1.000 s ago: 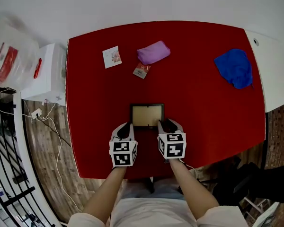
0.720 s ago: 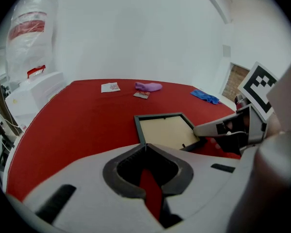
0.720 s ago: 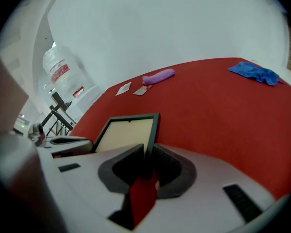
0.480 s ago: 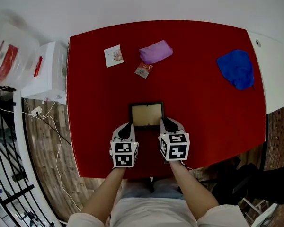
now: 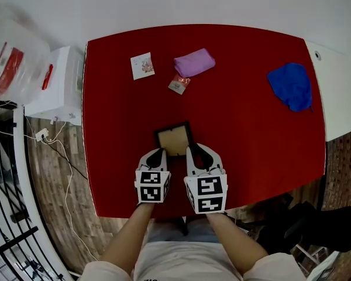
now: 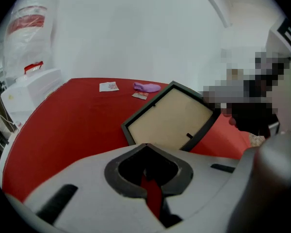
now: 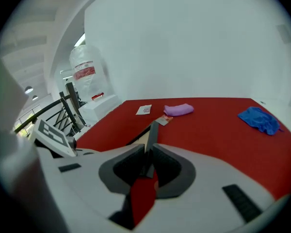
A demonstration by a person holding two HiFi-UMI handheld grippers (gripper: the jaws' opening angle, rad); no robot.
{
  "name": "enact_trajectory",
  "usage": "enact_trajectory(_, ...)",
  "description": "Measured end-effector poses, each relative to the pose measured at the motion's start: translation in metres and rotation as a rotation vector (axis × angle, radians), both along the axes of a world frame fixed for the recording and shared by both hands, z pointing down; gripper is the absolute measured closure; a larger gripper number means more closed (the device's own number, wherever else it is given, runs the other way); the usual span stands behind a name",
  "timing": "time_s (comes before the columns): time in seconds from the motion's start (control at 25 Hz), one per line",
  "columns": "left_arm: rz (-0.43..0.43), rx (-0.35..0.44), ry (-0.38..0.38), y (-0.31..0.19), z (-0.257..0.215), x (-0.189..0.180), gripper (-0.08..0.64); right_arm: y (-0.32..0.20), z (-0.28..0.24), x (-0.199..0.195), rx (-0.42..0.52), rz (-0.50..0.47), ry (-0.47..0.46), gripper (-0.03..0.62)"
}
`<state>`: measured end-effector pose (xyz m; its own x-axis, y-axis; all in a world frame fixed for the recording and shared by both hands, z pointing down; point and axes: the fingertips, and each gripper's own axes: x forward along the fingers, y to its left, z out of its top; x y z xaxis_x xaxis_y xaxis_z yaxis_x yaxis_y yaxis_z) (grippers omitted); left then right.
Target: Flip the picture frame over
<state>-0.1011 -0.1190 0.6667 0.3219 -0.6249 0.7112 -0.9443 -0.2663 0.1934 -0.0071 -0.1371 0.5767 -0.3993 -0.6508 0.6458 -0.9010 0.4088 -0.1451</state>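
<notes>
Pinching frame [image 5: 174,139] by its right rail, edge-on between jaws that have just been closing: right gripper [image 5: 190,152]. Pressed together, holding nothing, tip just beside frame's near-left corner: left gripper [image 5: 157,155]. Frame itself: beige back showing, right side lifted, left side seemingly down on red table [image 5: 251,133] beneath it, skewed rather than square. Well beyond frame: card [image 5: 142,65], pouch [image 5: 194,62], cloth [image 5: 291,85].

Risks, as judged: thin one-rail grip, so liable to swing or slip out as tilt steepens; likely then to drop back-side up again or skid toward the person. No ready catch from closed left gripper.

Changes from a second earlier: then flat and square with right jaws spread; now gripped, raised and turned, right gripper higher. Left gripper unmoved.
</notes>
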Motion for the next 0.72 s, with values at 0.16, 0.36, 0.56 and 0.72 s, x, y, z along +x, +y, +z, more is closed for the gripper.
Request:
enact_trajectory(0.16,0.016,0.003,0.008,0.002,0.002,-0.003,0.557,0.005,-0.014,-0.011,-0.001,-0.015,-0.041,0.545)
enact_trajectory(0.36,0.016,-0.026,0.037,0.005,0.006,-0.013,0.557,0.017,-0.039,-0.052,0.041,-0.095,-0.078,0.548)
enact_trajectory(0.56,0.004,-0.021,0.073,0.010,-0.004,-0.027,0.557,0.026,-0.053,-0.095,0.043,-0.166,-0.133,0.549)
enact_trajectory(0.72,-0.009,0.033,0.070,0.010,-0.026,-0.046,0.557,0.036,-0.053,-0.119,0.032,-0.208,-0.148,0.568)
